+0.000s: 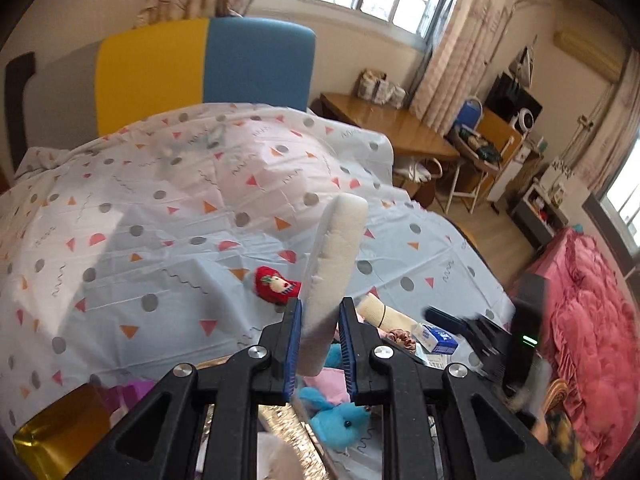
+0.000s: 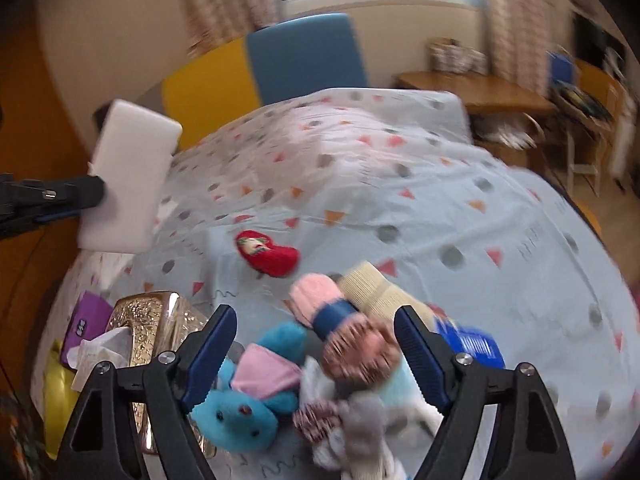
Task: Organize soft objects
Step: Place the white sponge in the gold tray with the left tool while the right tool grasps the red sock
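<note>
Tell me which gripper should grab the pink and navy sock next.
Probably the right gripper: its jaws stand open over the sock. The left gripper is busy, shut on the white sponge.

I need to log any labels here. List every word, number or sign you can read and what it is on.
No text can be read.
Blue and white box: has print, too small and blurred.
Purple packet: a small mark, unreadable.
Red knitted sock: a picture only, no words.
White foam pad: blank.
</note>
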The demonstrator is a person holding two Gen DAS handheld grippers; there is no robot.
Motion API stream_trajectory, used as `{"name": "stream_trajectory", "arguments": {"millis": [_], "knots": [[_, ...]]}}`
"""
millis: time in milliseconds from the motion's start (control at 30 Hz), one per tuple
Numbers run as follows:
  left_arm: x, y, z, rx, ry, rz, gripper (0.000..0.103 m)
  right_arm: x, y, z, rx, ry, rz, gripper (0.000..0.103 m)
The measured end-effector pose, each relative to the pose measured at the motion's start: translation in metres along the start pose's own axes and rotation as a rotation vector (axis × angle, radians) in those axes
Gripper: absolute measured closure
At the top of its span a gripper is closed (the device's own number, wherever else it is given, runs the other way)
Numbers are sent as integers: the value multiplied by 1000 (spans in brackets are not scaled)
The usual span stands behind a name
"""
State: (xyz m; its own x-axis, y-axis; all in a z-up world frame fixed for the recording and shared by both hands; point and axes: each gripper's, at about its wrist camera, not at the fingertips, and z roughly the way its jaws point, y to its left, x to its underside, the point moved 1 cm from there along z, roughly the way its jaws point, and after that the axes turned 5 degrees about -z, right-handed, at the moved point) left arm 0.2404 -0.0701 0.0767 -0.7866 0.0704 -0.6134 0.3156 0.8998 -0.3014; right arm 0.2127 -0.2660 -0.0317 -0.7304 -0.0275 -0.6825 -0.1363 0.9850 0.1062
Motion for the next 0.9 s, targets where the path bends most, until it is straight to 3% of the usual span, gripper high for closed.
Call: {"name": "stream_trajectory", "arguments": {"millis": [200, 367, 500, 567, 600, 633, 767, 900], "knots": [[18, 51, -52, 9, -78, -82, 84, -43, 45, 96, -8, 189, -309, 26], [39, 104, -94, 11, -131, -185, 84, -56, 47, 157, -7, 291, -330, 27], [68, 150, -120, -30, -172, -291, 84, -59, 58, 192, -21, 353, -341, 27], [88, 174, -126, -62, -169, -361, 84, -55, 66, 205, 19, 377, -363, 42], [98, 186, -127, -81, -168, -396, 84, -51, 67, 212, 33, 399, -364, 68], [110, 198, -127, -100, -163, -435, 84, -48, 67, 216, 65, 418, -360, 80], [154, 237, -111, -150, -102, -559, 84, -49, 60, 206, 66, 422, -280, 87], [183, 260, -79, -142, -38, -646, 84, -54, 49, 166, 81, 346, -229, 87]]}}
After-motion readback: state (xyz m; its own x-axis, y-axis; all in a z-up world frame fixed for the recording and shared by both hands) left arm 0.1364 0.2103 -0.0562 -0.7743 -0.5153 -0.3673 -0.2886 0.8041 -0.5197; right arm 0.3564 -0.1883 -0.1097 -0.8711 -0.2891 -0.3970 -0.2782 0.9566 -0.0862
